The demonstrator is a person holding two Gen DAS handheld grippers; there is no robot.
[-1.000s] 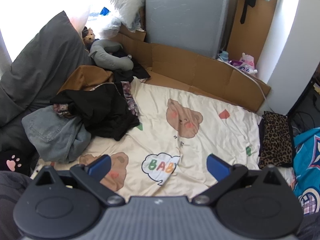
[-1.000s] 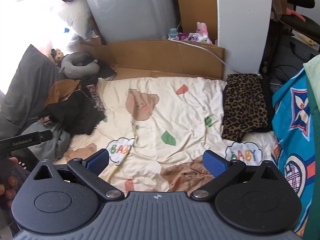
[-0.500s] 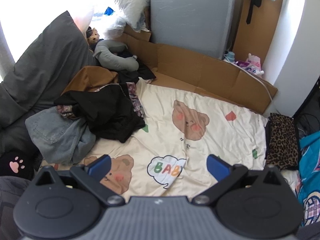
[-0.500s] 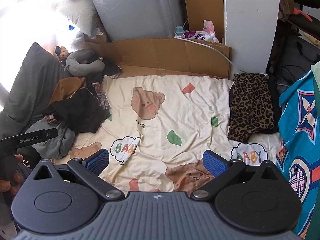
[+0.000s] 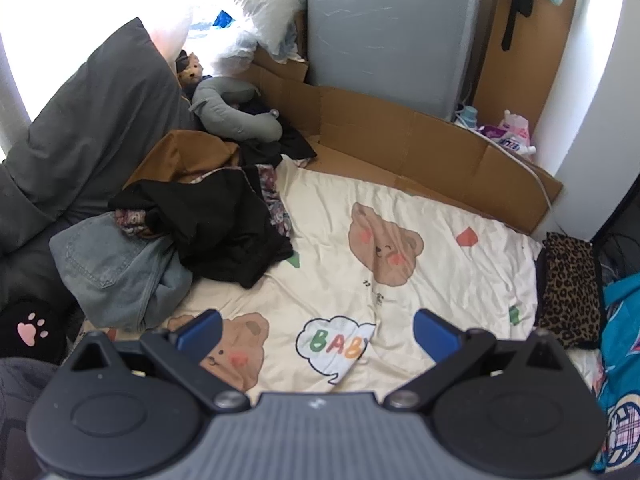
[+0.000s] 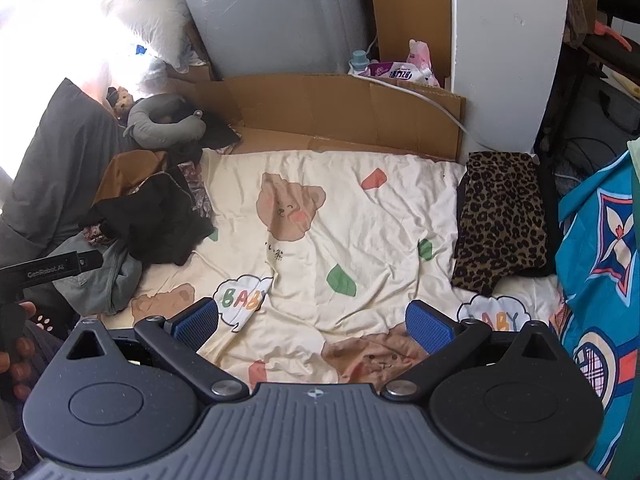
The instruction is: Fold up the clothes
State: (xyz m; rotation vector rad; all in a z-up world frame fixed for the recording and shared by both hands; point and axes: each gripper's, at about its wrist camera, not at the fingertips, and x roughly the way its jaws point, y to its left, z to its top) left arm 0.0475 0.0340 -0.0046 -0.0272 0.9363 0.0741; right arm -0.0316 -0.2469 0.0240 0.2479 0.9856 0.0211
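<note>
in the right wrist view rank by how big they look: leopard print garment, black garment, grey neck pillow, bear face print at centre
1. leopard print garment
2. black garment, close to it, unsure
3. grey neck pillow
4. bear face print, about like the pillow

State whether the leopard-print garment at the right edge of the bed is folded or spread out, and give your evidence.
Folded: the leopard-print garment lies as a compact, straight-sided rectangle, unlike the crumpled clothes pile.
</note>
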